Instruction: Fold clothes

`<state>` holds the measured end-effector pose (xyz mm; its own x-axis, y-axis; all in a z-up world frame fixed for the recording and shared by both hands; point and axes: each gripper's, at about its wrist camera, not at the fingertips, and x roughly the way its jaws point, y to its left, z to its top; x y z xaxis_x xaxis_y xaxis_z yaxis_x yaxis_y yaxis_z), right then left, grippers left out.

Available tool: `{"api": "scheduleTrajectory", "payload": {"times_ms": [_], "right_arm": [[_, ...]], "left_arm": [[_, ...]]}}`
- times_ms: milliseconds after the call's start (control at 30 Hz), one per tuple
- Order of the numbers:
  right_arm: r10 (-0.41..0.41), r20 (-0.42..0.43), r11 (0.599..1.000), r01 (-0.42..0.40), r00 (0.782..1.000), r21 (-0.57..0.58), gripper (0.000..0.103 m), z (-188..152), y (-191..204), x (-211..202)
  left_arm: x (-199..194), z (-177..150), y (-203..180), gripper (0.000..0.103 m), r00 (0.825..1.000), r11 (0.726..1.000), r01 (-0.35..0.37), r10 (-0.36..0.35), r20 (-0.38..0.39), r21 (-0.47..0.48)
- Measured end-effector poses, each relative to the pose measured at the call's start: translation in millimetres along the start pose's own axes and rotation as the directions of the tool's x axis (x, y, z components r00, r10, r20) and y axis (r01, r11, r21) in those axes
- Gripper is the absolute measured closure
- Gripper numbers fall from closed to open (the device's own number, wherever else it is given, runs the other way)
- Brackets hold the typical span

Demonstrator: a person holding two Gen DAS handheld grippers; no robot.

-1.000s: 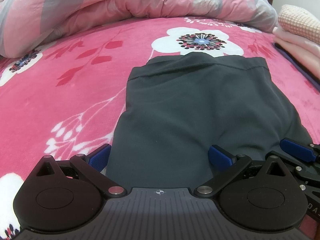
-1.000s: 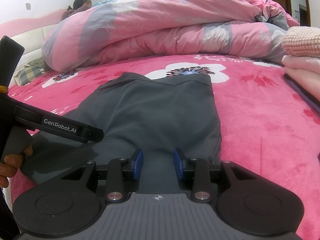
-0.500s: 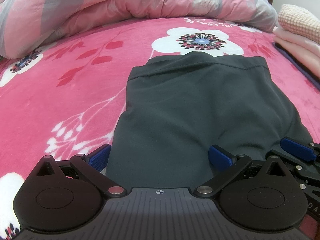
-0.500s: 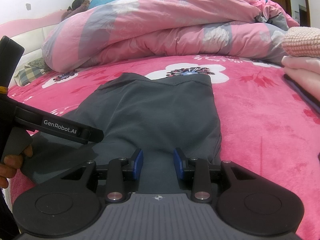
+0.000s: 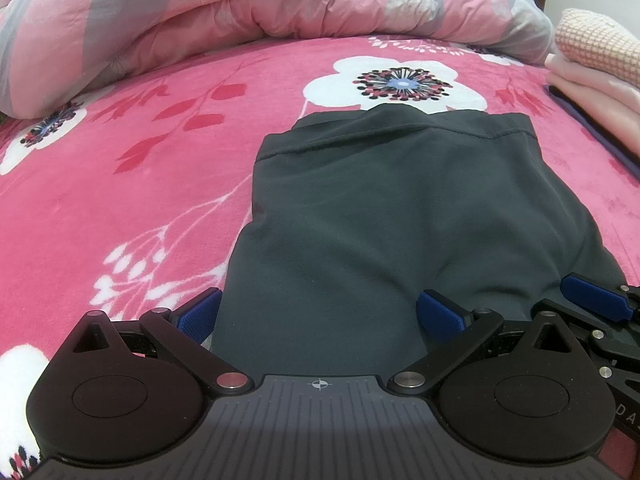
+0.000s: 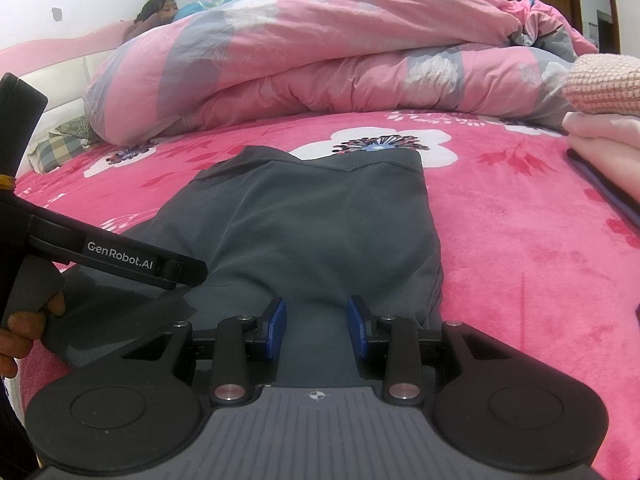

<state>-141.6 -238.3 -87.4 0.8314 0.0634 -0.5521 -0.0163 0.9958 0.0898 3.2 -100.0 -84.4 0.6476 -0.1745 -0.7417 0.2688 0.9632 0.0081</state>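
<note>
A dark grey garment [image 5: 400, 216] lies flat on the pink flowered bedspread [image 5: 120, 200], its hemmed edge at the far end. My left gripper [image 5: 320, 314] rests over its near left part, open wide, the cloth spread between the blue pads without being pinched. My right gripper [image 6: 317, 328] sits over the near right part, its jaws partly apart with cloth lying in the gap and on both outer sides. In the left wrist view a blue right fingertip [image 5: 592, 302] lies at the garment's right edge. A hand [image 6: 20, 320] holds the left gripper's black body [image 6: 120, 258].
A bunched pink and grey quilt [image 6: 320, 48] fills the far side of the bed. Folded pink clothes topped by a knit piece [image 5: 600, 48] are stacked at the right. A person lies beyond the quilt [image 6: 156, 8]. A checked pillow [image 6: 60, 148] sits far left.
</note>
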Motion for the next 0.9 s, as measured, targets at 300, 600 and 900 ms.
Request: {"api": "scheduleTrajectory", "payload": {"times_ms": [300,600,900], "right_arm": [[-0.001,0.001,1.000,0.001,1.000,0.000,0.067,0.1,-0.3,-0.1],[-0.002,0.002,1.000,0.002,1.000,0.000,0.067,-0.3,0.4,-0.7],[-0.001,0.001,1.000,0.001,1.000,-0.001,0.067,0.0,-0.7,-0.3]], "left_arm": [[0.3,0.0,0.1,0.000,1.000,1.000,0.001,-0.001,0.000,-0.002],[0.4,0.5,0.0,0.000,1.000,1.000,0.000,0.000,-0.001,-0.002],[-0.4,0.8,-0.4,0.000,1.000,1.000,-0.006,0.006,-0.007,0.001]]}}
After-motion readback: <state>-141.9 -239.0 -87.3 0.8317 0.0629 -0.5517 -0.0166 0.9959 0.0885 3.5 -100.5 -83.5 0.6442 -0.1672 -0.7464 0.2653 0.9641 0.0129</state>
